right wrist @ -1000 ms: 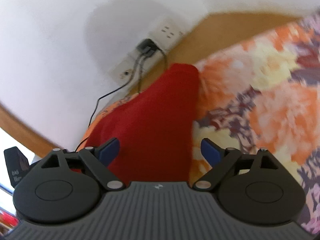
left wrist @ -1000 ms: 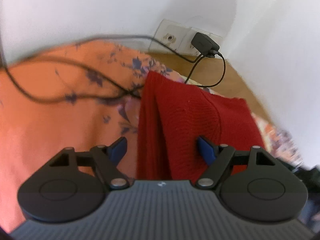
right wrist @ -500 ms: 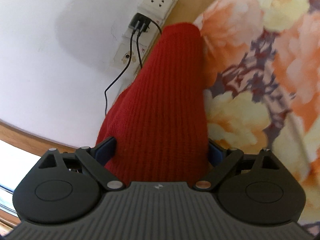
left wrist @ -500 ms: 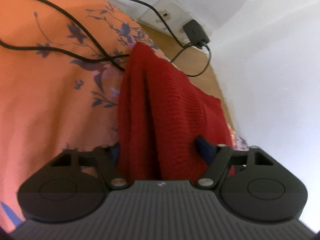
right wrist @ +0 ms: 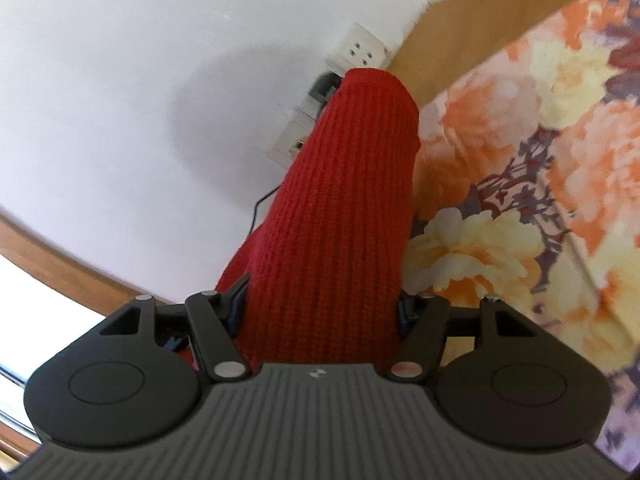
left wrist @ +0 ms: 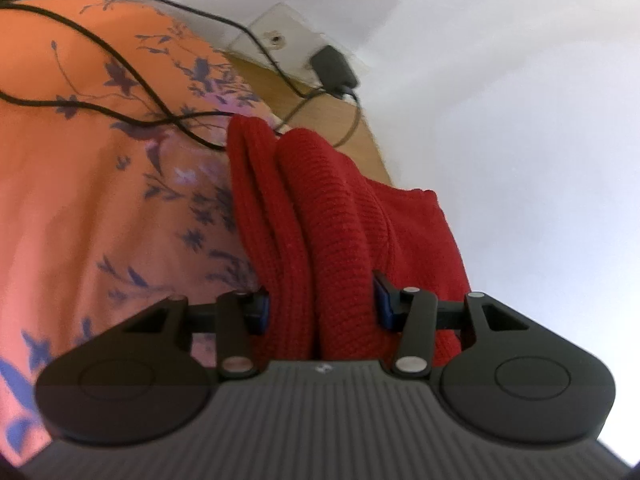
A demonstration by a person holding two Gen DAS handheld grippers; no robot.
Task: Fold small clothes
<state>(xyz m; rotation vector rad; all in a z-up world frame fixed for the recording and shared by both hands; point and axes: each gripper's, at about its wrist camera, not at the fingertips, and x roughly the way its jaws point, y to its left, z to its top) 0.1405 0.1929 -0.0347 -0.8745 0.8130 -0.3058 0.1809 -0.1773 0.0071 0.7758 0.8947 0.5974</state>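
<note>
A white wall with sockets [left wrist: 280, 40] and a plugged-in black charger [left wrist: 334, 70] backs a bed spread with orange floral fabric [left wrist: 80, 200]. A second ago both tools stood open around the red knitted garment [left wrist: 316, 216]; now the left gripper [left wrist: 322, 306] and the right gripper [right wrist: 322, 306] have closed on bunched folds of it, lifting it off the spread, probably ready for folding. Black cables [left wrist: 100, 44] trail across the fabric.

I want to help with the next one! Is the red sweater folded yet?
Not yet. Done: both grippers have grabbed it. The left gripper and right gripper are each shut on the red knitted sweater, bunched between their fingers above the flowered bedspread. In hand: carrying it. Left: laying it flat and neatly folded.
</note>
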